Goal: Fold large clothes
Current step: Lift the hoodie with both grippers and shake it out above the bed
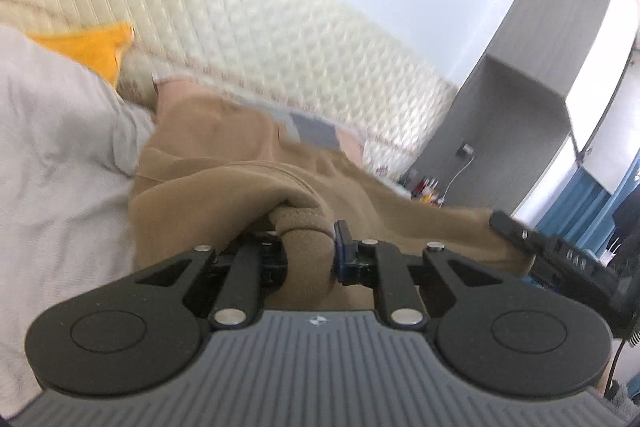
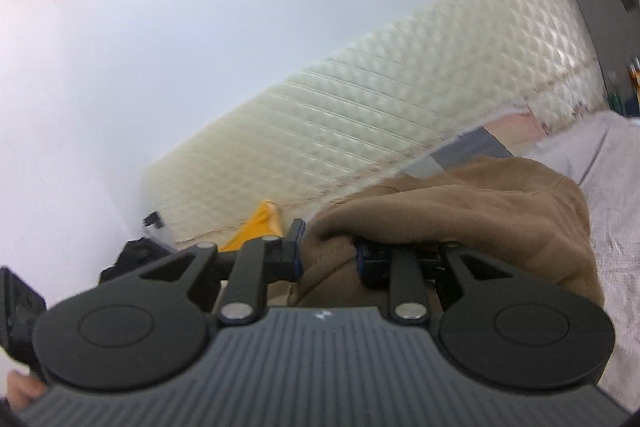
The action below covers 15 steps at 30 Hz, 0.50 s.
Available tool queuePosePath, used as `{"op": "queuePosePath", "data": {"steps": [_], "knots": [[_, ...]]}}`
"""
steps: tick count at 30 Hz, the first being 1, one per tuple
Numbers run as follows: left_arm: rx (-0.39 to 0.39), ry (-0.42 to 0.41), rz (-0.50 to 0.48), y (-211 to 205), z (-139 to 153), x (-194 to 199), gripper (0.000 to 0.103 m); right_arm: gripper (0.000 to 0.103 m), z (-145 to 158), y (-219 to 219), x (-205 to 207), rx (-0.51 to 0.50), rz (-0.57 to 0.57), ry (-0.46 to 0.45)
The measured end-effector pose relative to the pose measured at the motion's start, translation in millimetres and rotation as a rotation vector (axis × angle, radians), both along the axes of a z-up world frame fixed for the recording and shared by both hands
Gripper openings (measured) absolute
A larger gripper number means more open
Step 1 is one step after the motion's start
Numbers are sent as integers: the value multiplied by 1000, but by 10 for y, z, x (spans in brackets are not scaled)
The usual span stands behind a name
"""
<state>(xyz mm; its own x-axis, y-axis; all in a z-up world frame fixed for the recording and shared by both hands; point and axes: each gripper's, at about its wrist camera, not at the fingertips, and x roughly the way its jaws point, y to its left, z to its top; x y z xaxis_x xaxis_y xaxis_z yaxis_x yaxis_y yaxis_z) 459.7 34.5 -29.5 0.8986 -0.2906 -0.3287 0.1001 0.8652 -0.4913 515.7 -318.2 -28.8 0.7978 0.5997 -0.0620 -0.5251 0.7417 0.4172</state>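
one pale bed sheet (image 1: 52,131) spreads below one quilted cream headboard (image 1: 240,11), with one yellow cloth (image 1: 96,47) at the far left. one tan garment (image 1: 224,163) lies over the sheet, its near edge bunched up. the left gripper (image 1: 308,247) and right gripper (image 2: 326,251) each clench a fold of it.

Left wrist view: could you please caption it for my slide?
Left gripper shut on brown garment, lifted over the grey sheet.
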Motion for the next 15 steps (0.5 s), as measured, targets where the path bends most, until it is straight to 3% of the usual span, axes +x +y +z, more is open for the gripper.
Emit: {"op": "queuePosePath", "data": {"steps": [9,15], "knots": [[-42,-67,26,252,495,-1412,18,27,360,129,-1151,0,12,-78],[-9,-184,68,259,1058,-2163,18,27,800,188,-1656,3,-3,-132]]}}
